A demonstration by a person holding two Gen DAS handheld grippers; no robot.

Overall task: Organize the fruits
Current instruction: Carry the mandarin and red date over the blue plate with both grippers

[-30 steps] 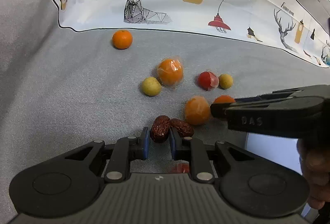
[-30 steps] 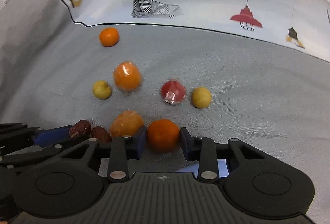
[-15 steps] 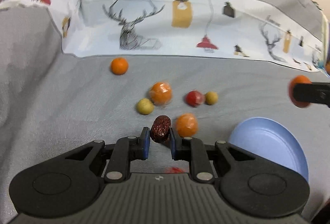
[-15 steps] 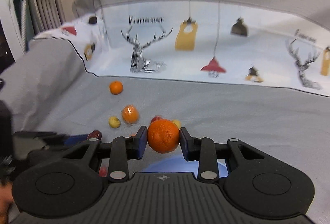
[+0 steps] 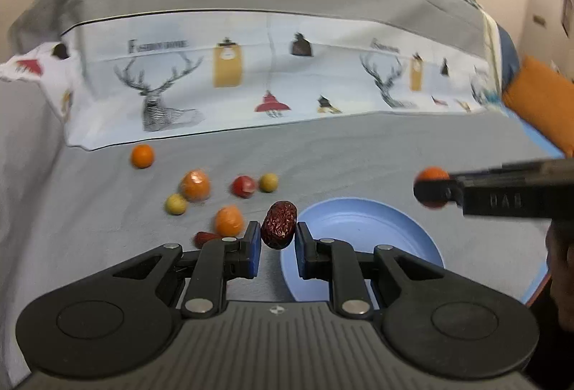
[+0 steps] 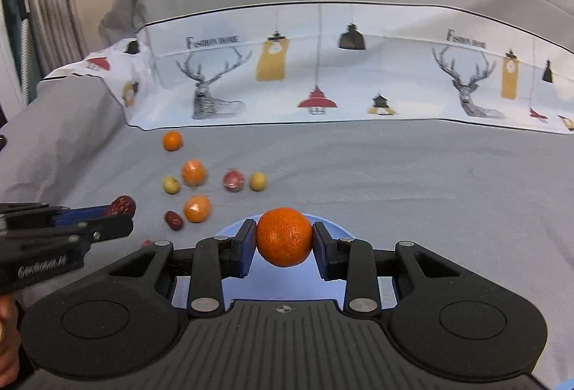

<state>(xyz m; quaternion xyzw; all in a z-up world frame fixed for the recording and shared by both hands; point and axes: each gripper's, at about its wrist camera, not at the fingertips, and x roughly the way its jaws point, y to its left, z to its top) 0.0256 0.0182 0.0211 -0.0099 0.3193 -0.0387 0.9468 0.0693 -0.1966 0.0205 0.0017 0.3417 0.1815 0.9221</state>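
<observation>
My left gripper (image 5: 276, 239) is shut on a wrinkled red date (image 5: 279, 224) and holds it in the air by the left rim of a blue plate (image 5: 362, 228). My right gripper (image 6: 283, 243) is shut on an orange tangerine (image 6: 284, 236), held above the plate (image 6: 229, 228). It shows from the side in the left wrist view (image 5: 432, 192), right of the plate. On the grey bedspread lie a far tangerine (image 5: 142, 156), two wrapped oranges (image 5: 195, 185) (image 5: 229, 220), two yellow fruits (image 5: 175, 204) (image 5: 268, 182), a wrapped red fruit (image 5: 244, 186) and another date (image 5: 205, 238).
A white printed sheet with deer and lamps (image 5: 272, 78) crosses the bed behind the fruits. An orange cushion (image 5: 538, 99) sits at the far right. A person's hand (image 6: 7, 332) holds the left gripper at the lower left.
Both grippers have lifted off the bedspread with their fruits and drawn back. The left one has moved right toward the plate; the blue plate has come into view under them.
</observation>
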